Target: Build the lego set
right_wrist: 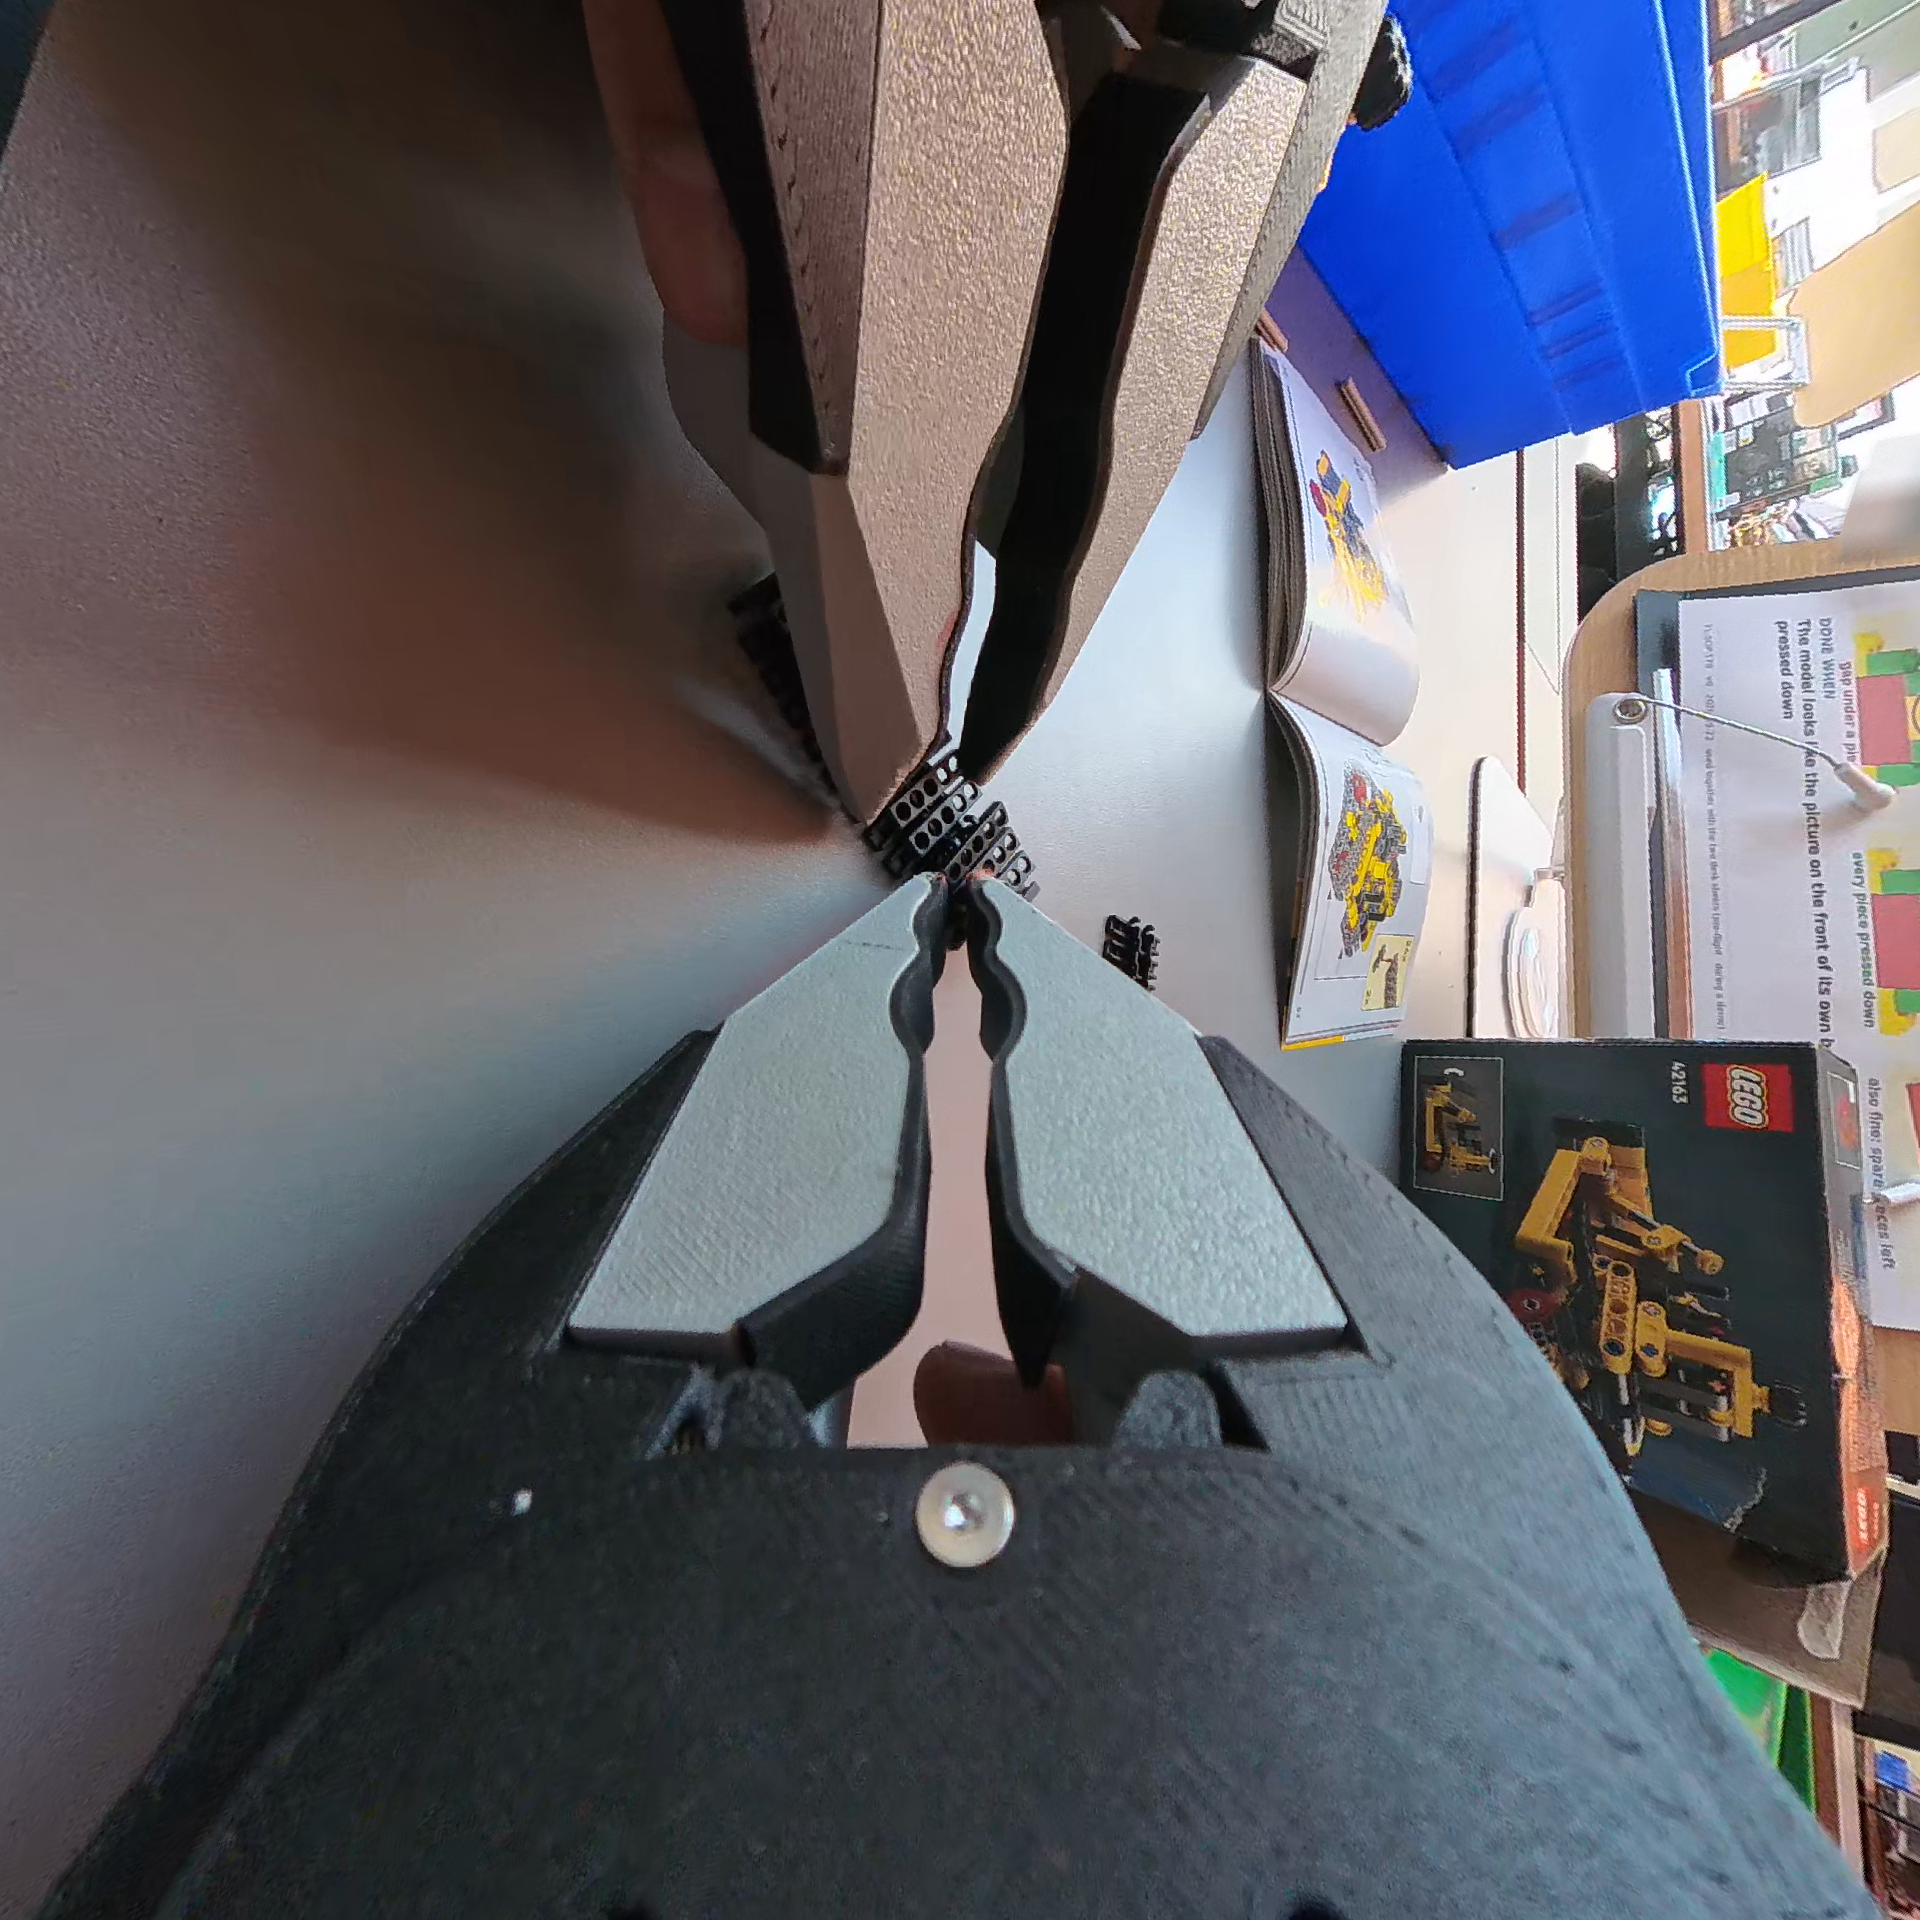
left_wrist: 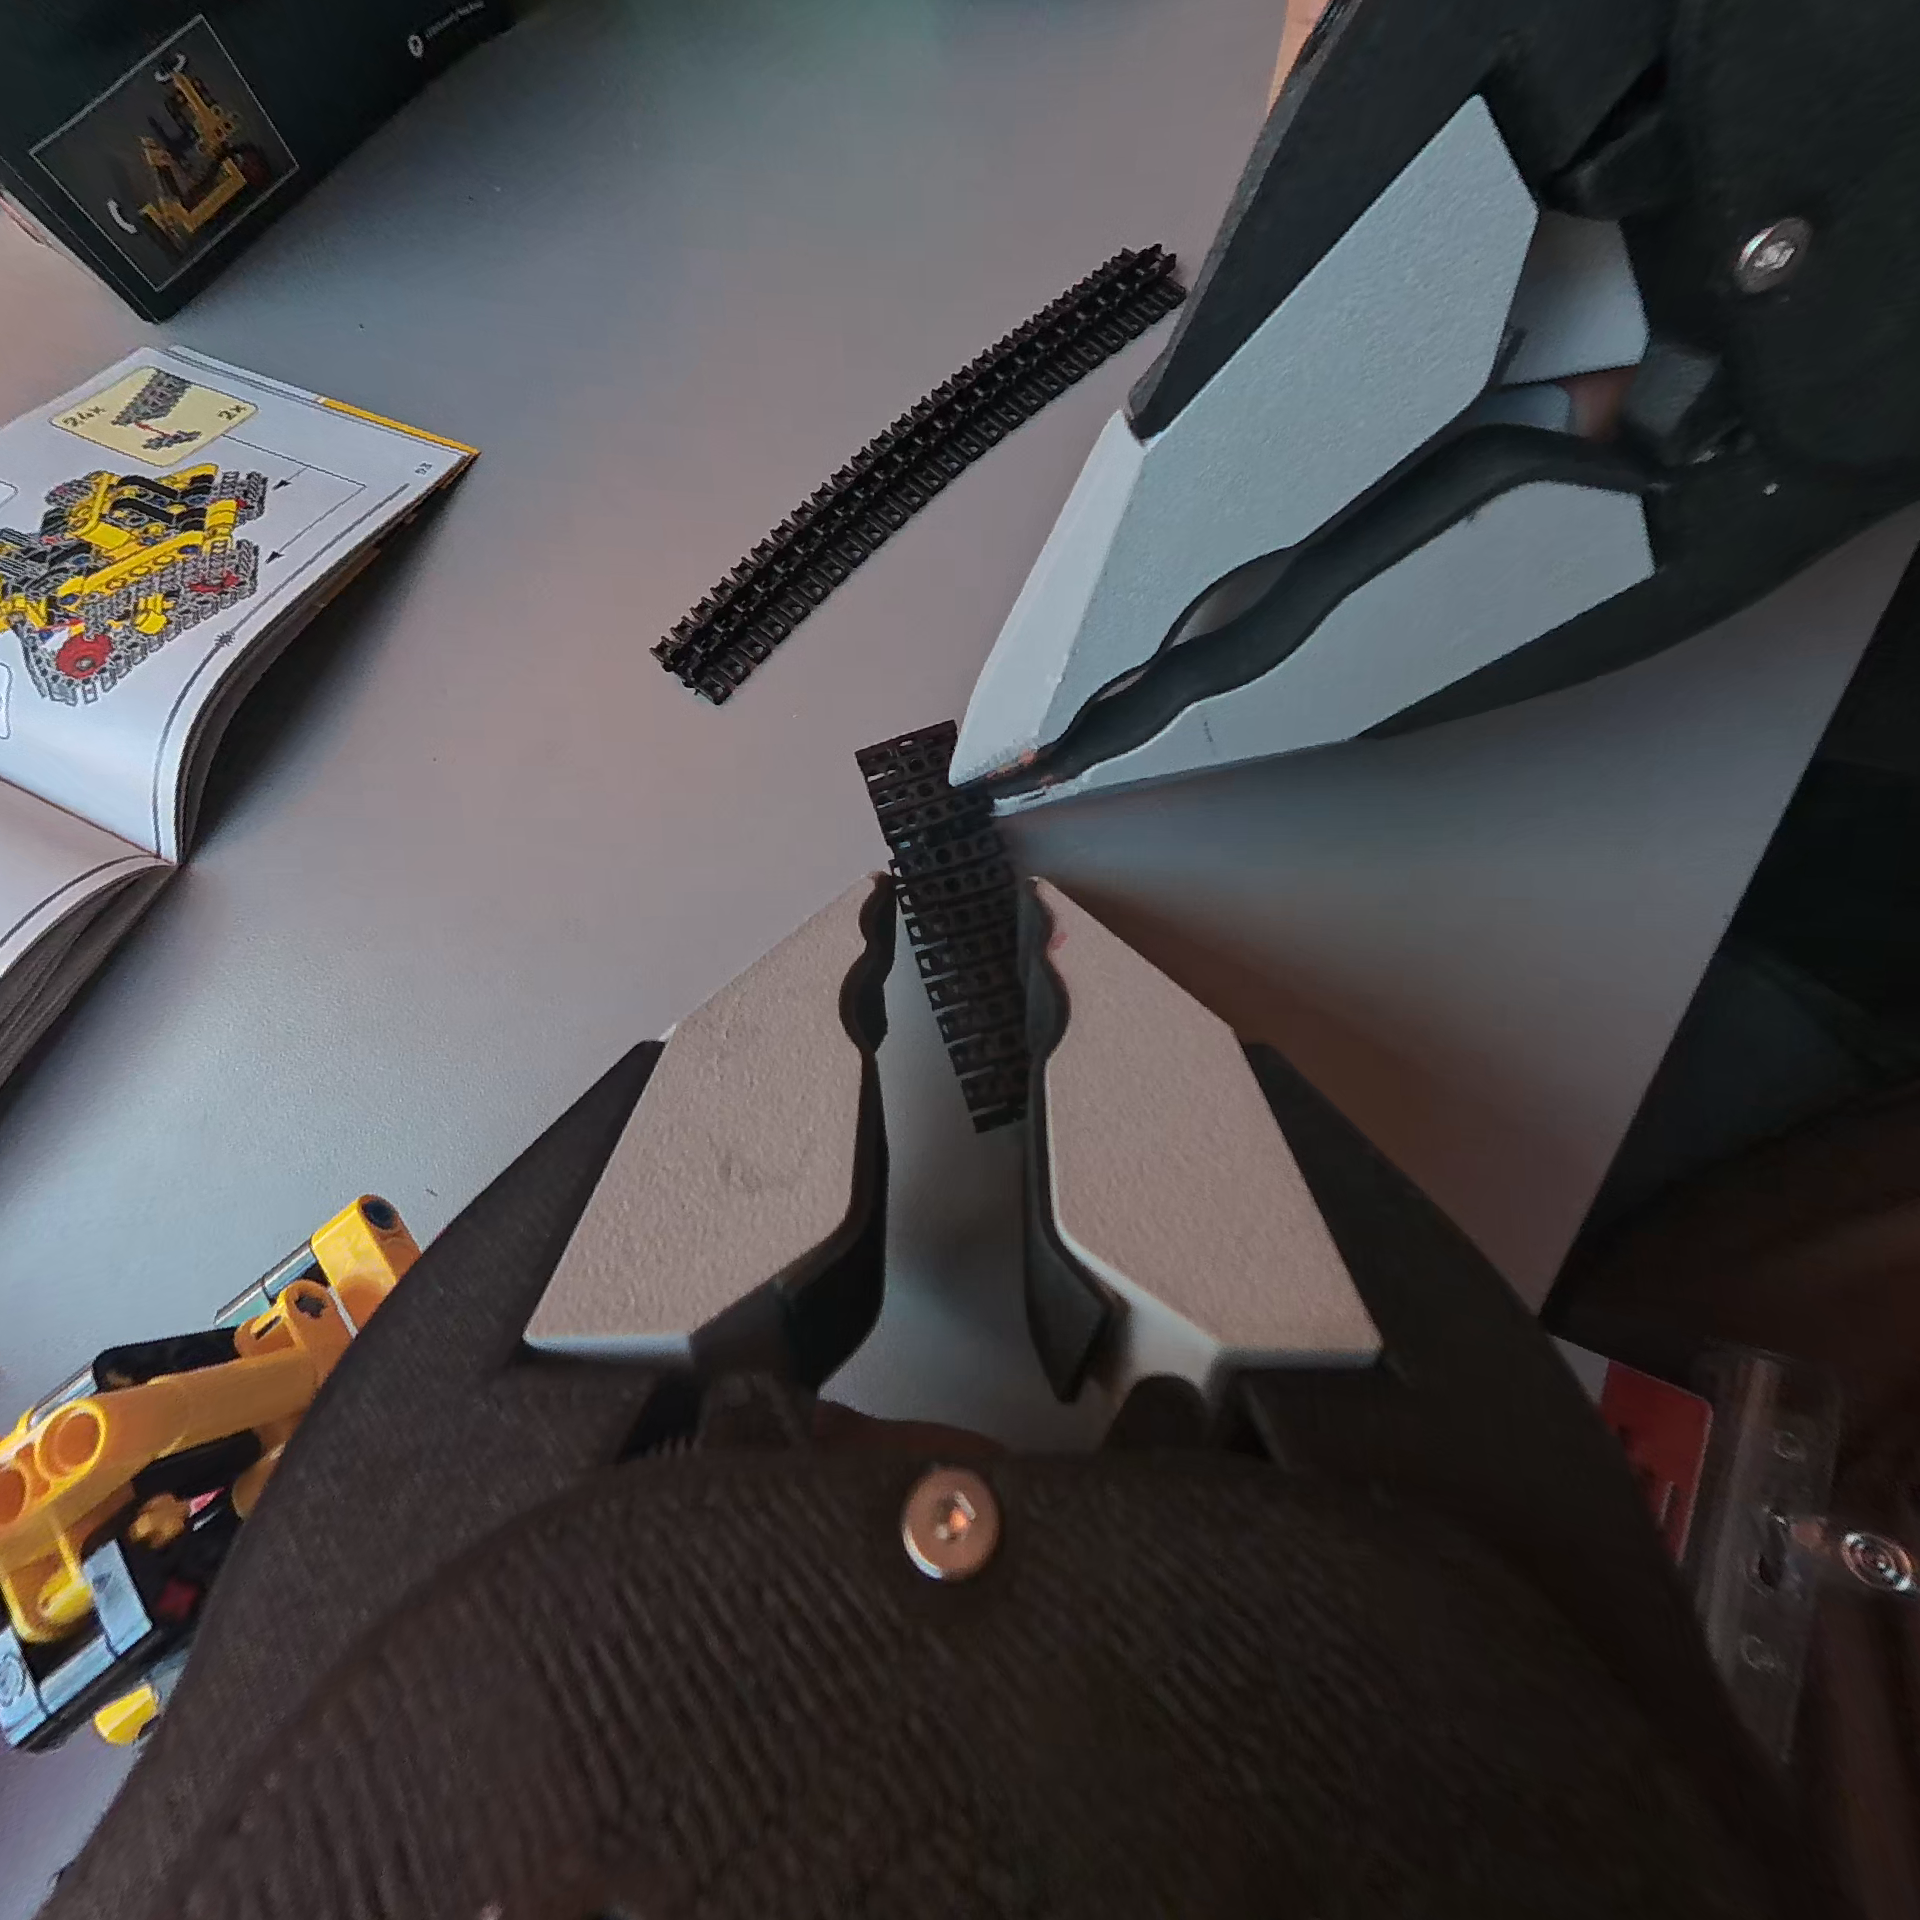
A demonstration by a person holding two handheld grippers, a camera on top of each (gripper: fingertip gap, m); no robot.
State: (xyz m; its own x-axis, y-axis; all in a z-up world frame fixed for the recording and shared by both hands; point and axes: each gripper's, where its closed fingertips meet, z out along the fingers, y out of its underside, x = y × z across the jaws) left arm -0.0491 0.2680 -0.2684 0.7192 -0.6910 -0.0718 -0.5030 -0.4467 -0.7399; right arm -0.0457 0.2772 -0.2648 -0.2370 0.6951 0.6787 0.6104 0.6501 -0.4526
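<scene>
A short black track strip (left_wrist: 940,831) stands off the table between both grippers. My left gripper (left_wrist: 961,894) is shut on it, with the strip running down between its pale fingers. My right gripper (left_wrist: 997,784) comes in from the upper right and is shut on the strip's far end. In the right wrist view my right gripper (right_wrist: 956,894) pinches the end links of the strip (right_wrist: 935,821), and the left gripper (right_wrist: 925,779) meets it from above. A second, longer black track strip (left_wrist: 914,478) lies flat on the grey table (left_wrist: 520,935).
A partly built yellow model (left_wrist: 156,1455) sits at the lower left. An open instruction booklet (left_wrist: 208,582) lies at the left, with the set's dark box (left_wrist: 156,135) behind it. The table edge (left_wrist: 1662,987) runs down the right. A blue bin (right_wrist: 1507,208) stands beyond the booklet. My two grippers' fingertips are within a few centimetres of each other.
</scene>
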